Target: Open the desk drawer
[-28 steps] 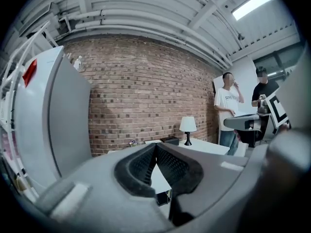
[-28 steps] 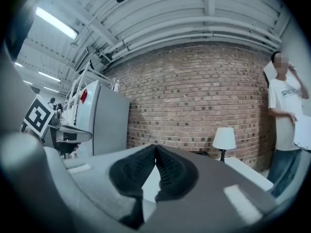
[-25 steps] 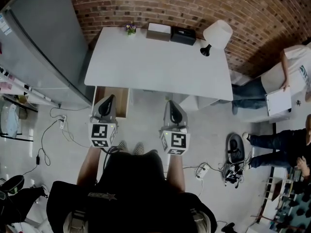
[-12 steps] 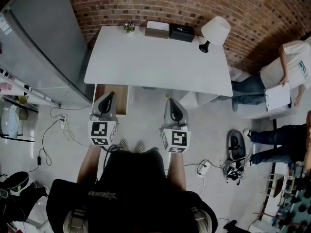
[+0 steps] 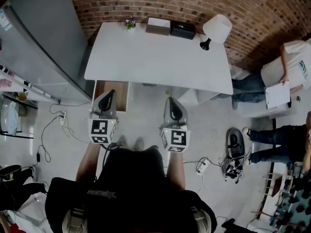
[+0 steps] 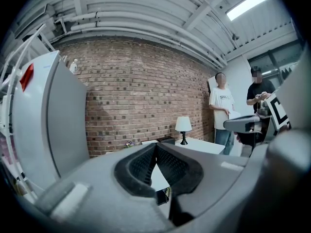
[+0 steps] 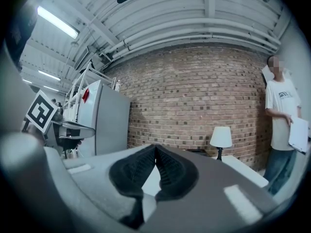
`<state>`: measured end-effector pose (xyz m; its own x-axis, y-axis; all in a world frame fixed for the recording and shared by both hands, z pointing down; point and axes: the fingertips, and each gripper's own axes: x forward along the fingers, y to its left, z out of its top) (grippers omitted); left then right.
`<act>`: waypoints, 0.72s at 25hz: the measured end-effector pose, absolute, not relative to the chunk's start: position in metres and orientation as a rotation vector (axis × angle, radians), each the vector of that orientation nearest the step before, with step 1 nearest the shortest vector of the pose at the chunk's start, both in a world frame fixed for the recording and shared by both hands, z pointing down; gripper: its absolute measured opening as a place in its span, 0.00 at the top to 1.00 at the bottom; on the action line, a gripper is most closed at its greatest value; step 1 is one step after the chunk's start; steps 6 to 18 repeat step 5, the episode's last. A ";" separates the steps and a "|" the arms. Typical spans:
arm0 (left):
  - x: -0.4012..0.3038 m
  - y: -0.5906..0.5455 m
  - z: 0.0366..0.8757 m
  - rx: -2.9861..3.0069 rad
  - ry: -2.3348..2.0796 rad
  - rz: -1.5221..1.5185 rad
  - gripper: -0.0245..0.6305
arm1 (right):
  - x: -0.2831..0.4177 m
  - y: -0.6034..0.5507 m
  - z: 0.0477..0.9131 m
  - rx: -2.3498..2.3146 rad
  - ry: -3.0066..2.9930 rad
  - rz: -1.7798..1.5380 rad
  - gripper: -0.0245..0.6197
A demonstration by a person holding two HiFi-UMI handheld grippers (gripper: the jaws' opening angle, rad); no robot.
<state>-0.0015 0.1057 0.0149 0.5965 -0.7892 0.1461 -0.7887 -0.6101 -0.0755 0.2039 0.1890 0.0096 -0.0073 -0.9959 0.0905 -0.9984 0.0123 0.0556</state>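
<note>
A white desk (image 5: pixel 155 57) stands against a brick wall. Under its front left edge a brown wooden drawer (image 5: pixel 120 95) shows. My left gripper (image 5: pixel 111 93) is shut and empty, its tip over the drawer's left part in the head view; I cannot tell whether it touches. My right gripper (image 5: pixel 171 102) is also shut and empty, held over the floor just in front of the desk's middle. In the left gripper view the shut left gripper (image 6: pixel 155 145) points at the desk (image 6: pixel 206 144). In the right gripper view the right gripper (image 7: pixel 155 147) is closed too, with the desk (image 7: pixel 243 168) beyond.
A tall grey refrigerator (image 5: pixel 39 42) stands left of the desk. On the desk's back edge are a white lamp (image 5: pixel 216 28), two boxes (image 5: pixel 159 26) and small flowers (image 5: pixel 129 22). People (image 5: pixel 286 72) are at the right. Cables and a power strip (image 5: pixel 201 167) lie on the floor.
Both grippers stay where they were, shut. Only the head view has shifted slightly.
</note>
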 end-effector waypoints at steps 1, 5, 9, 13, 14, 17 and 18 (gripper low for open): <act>-0.002 0.106 0.015 -2.805 1.387 -0.262 0.95 | 0.204 0.189 0.010 2.137 -2.158 0.038 0.96; -0.002 0.106 0.015 -2.805 1.389 -0.261 0.95 | 0.204 0.190 0.011 2.133 -2.155 0.041 0.96; -0.002 0.106 0.015 -2.805 1.389 -0.261 0.95 | 0.204 0.190 0.011 2.133 -2.155 0.041 0.96; -0.002 0.106 0.015 -2.805 1.389 -0.261 0.95 | 0.204 0.190 0.011 2.133 -2.155 0.041 0.96; -0.002 0.106 0.015 -2.805 1.389 -0.261 0.95 | 0.204 0.190 0.011 2.133 -2.155 0.041 0.96; -0.002 0.106 0.015 -2.805 1.389 -0.261 0.95 | 0.204 0.190 0.011 2.133 -2.155 0.041 0.96; -0.002 0.106 0.015 -2.805 1.389 -0.261 0.95 | 0.204 0.190 0.011 2.133 -2.155 0.041 0.96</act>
